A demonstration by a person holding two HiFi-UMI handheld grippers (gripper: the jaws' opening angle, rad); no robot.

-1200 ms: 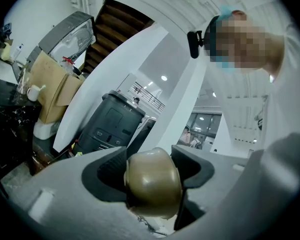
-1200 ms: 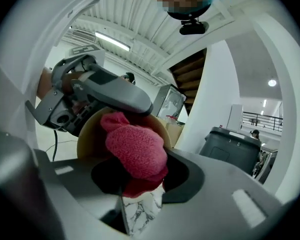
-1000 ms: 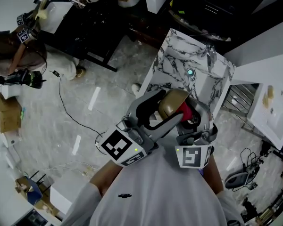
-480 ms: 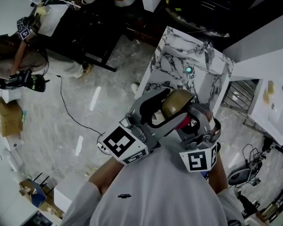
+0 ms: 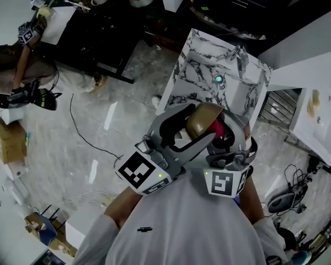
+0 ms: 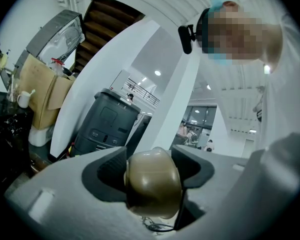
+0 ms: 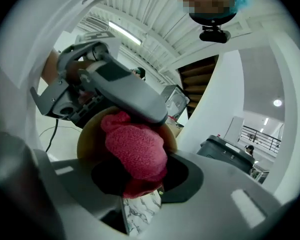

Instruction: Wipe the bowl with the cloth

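Close to the chest, left gripper (image 6: 152,156) has its jaws clamped on the tan bowl (image 5: 204,119), which is held up in the air and tipped on its side. Right gripper (image 7: 140,176) pinches the bunched red cloth (image 7: 135,151), and the cloth is pressed into the bowl's inside. Below them is the marble table (image 5: 204,76), then the pale floor (image 5: 116,120).

My left gripper (image 5: 201,123) and right gripper (image 5: 223,138): chunky grey plastic, black-and-white marker cubes (image 5: 139,173) behind the jaws, plus my grey shirt (image 5: 176,231).
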